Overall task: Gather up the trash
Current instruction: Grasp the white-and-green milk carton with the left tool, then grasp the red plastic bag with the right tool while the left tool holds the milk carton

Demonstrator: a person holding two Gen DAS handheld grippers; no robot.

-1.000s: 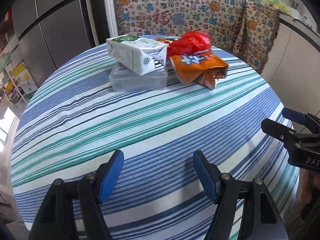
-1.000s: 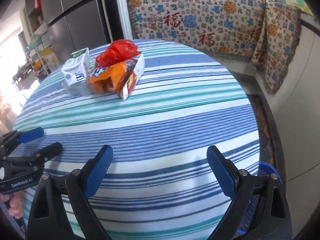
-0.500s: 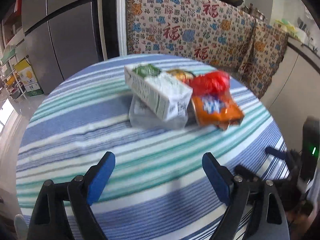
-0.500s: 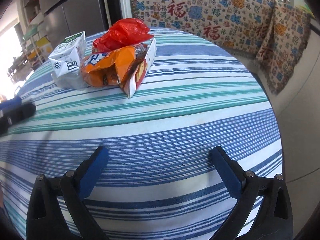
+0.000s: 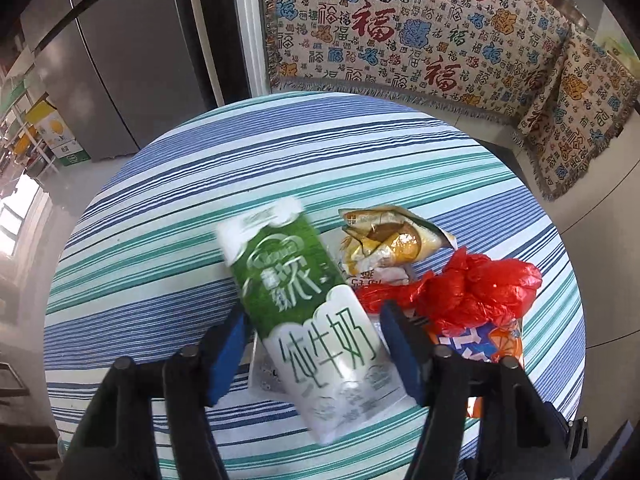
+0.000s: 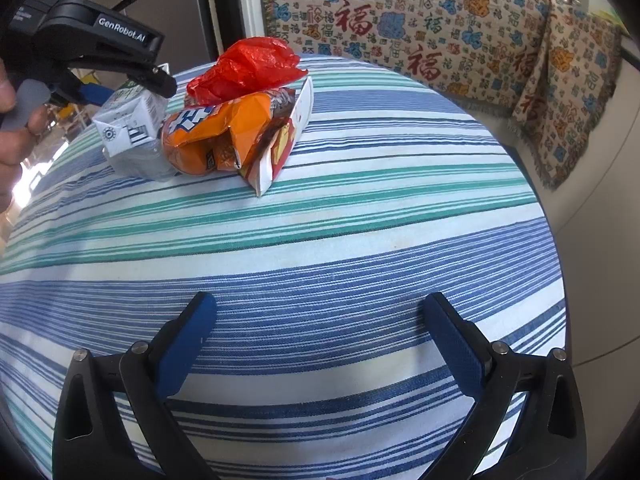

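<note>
My left gripper [image 5: 312, 344] is right over the milk carton [image 5: 308, 320], and everything in the coming grab hangs on how that carton lies across the jaws. It sits between the two blue pads, and the jaws are closing on it. I cannot tell whether the pads already press its sides: the left one looks just beside the carton wall, the right one close to or touching it.

The carton's long axis runs from far-left to near-right in the left wrist view, tilted a little off the line the gripper points along. Its green end points far, its white end near, towards me. So the pads meet its long side faces, not its ends.

It rests on a clear plastic box [image 6: 138, 162] at the left of the trash pile, on the round striped table [image 6: 360, 240], just beside the orange snack bag [image 6: 208, 136] and the red plastic bag [image 6: 248, 68].

My right gripper [image 6: 320, 336] hangs well apart from the pile, over bare cloth, jaws wide and empty. The left hand is plainly nearer.
</note>
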